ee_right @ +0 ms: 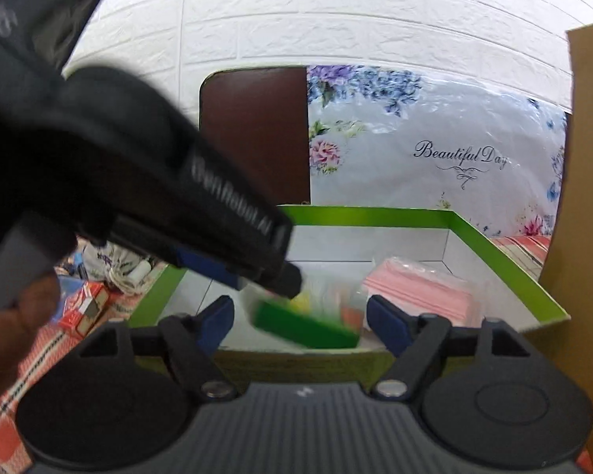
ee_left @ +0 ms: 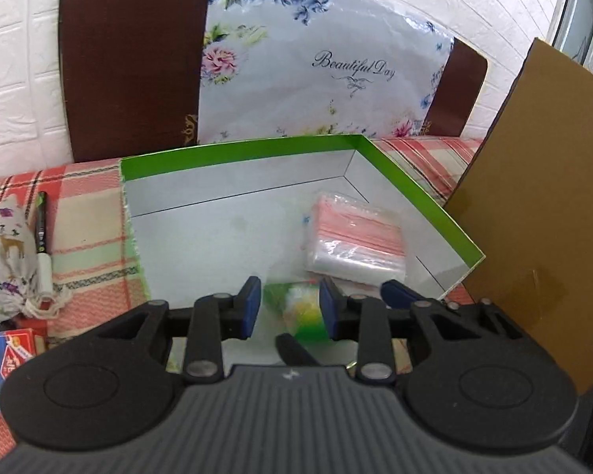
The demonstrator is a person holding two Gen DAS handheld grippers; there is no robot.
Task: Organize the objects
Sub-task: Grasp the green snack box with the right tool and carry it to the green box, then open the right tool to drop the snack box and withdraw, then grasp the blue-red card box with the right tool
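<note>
- Left gripper (ee_left: pixel 290 310) pinches a small clear packet with a green header (ee_right: pixel 308 326) over the near edge of the green-rimmed box (ee_left: pixel 237 146).
- Right gripper (ee_right: pixel 300 322) is spread, gripping nothing.
- Risk: released too near, the packet falls outside the box; the grippers look close enough to collide.
- Pack of pink-striped zip bags (ee_left: pixel 354 237) already lies inside, right.

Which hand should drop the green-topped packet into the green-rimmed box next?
Left. The left claw grips the packet above the box floor; the right claw stands open and empty at the near wall.
</note>
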